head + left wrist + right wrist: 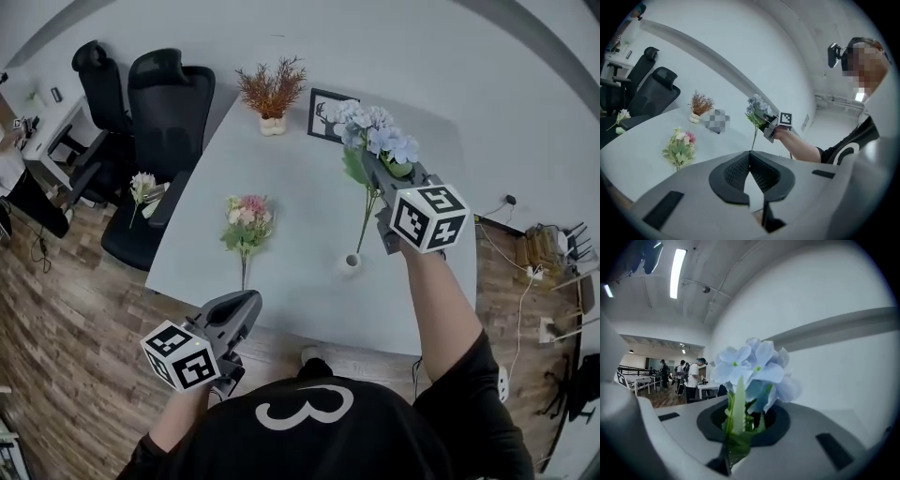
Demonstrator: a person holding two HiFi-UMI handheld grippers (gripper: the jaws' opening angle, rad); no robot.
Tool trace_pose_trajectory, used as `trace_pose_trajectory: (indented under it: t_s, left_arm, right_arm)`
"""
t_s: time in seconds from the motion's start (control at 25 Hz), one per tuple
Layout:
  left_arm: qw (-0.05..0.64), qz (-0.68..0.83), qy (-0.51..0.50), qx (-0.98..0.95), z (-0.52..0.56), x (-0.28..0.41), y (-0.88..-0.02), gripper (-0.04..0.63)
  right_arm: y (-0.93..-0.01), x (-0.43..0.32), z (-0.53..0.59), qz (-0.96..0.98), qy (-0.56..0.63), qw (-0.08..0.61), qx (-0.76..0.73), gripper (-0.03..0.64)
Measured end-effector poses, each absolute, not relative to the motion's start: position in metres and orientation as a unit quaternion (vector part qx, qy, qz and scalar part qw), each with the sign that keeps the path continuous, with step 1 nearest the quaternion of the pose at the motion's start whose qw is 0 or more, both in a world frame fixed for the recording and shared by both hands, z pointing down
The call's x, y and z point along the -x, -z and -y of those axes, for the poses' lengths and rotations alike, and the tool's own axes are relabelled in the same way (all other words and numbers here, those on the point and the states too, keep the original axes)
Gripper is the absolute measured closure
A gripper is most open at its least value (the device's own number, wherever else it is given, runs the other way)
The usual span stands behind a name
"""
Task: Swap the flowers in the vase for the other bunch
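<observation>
My right gripper (377, 171) (740, 423) is shut on the stem of a bunch of pale blue flowers (377, 133) (754, 369) and holds it up over the table. The green stem hangs down, its lower end close above the small white vase (352, 262); I cannot tell whether the tip is clear of the mouth. A bunch of pink and yellow flowers (247, 222) (680, 146) lies on the white table (300, 197) left of the vase. My left gripper (242, 317) (750, 165) hovers at the near table edge, shut with nothing in it.
A dried orange plant in a pot (272, 94) and a small framed picture (328, 114) stand at the table's far edge. Two black office chairs (159, 103) are on the left, one with a white flower sprig (142, 187) on its seat.
</observation>
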State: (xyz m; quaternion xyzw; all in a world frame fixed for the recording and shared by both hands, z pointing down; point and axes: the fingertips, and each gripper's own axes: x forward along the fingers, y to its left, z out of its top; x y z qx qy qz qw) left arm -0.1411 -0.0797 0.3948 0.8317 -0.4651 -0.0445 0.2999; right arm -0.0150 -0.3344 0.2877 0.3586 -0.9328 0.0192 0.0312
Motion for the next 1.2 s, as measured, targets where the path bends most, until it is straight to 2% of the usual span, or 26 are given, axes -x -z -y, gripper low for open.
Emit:
trace_pose_trajectory:
  t_s: [0.4,0.52,0.76,1.2]
  left_arm:
    - [0.287,0.436,0.036,-0.852,0.076,0.11,-0.38,0.584]
    - [0.285,0.434,0.034,-0.854,0.077,0.105,-0.379,0.584]
    - [0.29,0.436,0.03,-0.851,0.077,0.1,-0.383,0.584]
    - [0.31,0.441,0.016,-0.842,0.084,0.097,-0.401,0.584]
  right_arm:
    - [-0.199,-0.013,0.255,0.941,0.073,-0.069,-0.323,0.563]
    - [-0.185,-0.017,0.238,0.936,0.116,-0.081,-0.323,0.563]
    - [-0.189,-0.026,0.231,0.94,0.095,-0.135,-0.298,0.563]
    - [-0.258,-0.009,0.245,0.952,0.08,-0.107,-0.275,0.563]
